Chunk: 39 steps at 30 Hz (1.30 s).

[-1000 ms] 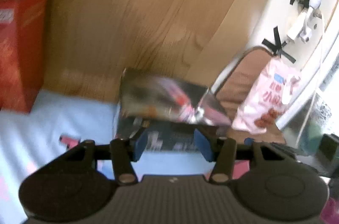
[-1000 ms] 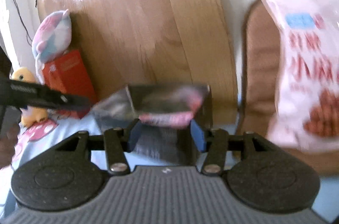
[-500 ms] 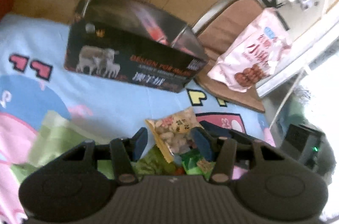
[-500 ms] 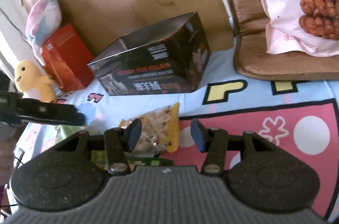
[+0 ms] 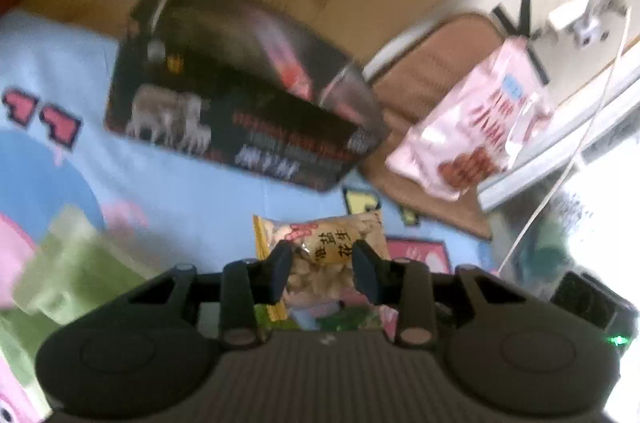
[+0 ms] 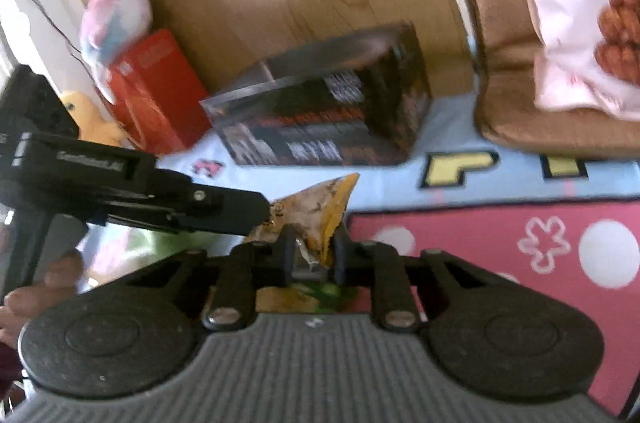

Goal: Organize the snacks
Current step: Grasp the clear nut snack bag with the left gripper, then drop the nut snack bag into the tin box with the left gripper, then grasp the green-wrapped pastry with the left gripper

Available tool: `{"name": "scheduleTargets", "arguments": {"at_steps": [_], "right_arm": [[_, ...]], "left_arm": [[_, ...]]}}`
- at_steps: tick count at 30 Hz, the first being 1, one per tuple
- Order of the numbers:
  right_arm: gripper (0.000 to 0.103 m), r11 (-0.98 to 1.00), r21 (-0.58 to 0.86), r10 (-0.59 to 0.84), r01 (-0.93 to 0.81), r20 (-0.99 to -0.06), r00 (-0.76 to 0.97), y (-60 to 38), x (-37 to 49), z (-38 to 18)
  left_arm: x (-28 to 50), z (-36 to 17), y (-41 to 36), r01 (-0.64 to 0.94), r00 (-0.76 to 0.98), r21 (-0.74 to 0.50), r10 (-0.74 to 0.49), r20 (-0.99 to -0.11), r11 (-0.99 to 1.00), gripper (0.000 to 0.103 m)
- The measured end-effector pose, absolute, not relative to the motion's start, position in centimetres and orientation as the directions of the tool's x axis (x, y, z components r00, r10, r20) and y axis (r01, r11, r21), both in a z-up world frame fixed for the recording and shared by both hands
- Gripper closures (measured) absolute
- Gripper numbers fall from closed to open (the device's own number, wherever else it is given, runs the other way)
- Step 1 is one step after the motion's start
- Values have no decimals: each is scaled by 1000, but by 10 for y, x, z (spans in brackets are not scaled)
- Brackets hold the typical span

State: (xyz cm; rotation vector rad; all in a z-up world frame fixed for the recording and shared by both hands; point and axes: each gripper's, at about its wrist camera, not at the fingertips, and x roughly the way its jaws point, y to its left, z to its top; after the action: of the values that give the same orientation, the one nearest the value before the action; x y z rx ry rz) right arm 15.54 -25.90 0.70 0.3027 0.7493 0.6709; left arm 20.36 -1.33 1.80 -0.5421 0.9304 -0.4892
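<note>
Now both your hand-held grippers work one peanut packet on cartoon play mat. Right hand-held gripper clamped tight on packet's yellow corner. Left hand-held gripper jaws closing, packet body between them, pads touching its sides. Likely two-point hold keeps limp packet steady for carry to open black box just beyond.

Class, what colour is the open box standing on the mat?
Black box, with white and orange print; clearest in the right wrist view.
</note>
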Motion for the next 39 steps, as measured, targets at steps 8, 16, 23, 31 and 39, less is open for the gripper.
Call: {"name": "scheduleTargets", "arguments": {"at_steps": [8, 16, 23, 31, 39], "right_arm": [[84, 731, 419, 680, -539, -376, 630, -234, 184, 75], [72, 799, 358, 601, -484, -433, 672, -200, 257, 56], [55, 804, 419, 587, -422, -439, 681, -238, 235, 45], [47, 647, 555, 762, -522, -479, 435, -219, 175, 30], [48, 653, 327, 686, -683, -639, 350, -135, 141, 13]], "left_arm": [[232, 84, 12, 192, 638, -609, -570, -518, 769, 69], [291, 70, 19, 119, 662, -549, -479, -577, 827, 65], [246, 65, 63, 149, 679, -539, -482, -553, 829, 56], [184, 40, 96, 136, 591, -498, -474, -653, 856, 46], [180, 10, 99, 118, 494, -570, -546, -677, 813, 56]]}}
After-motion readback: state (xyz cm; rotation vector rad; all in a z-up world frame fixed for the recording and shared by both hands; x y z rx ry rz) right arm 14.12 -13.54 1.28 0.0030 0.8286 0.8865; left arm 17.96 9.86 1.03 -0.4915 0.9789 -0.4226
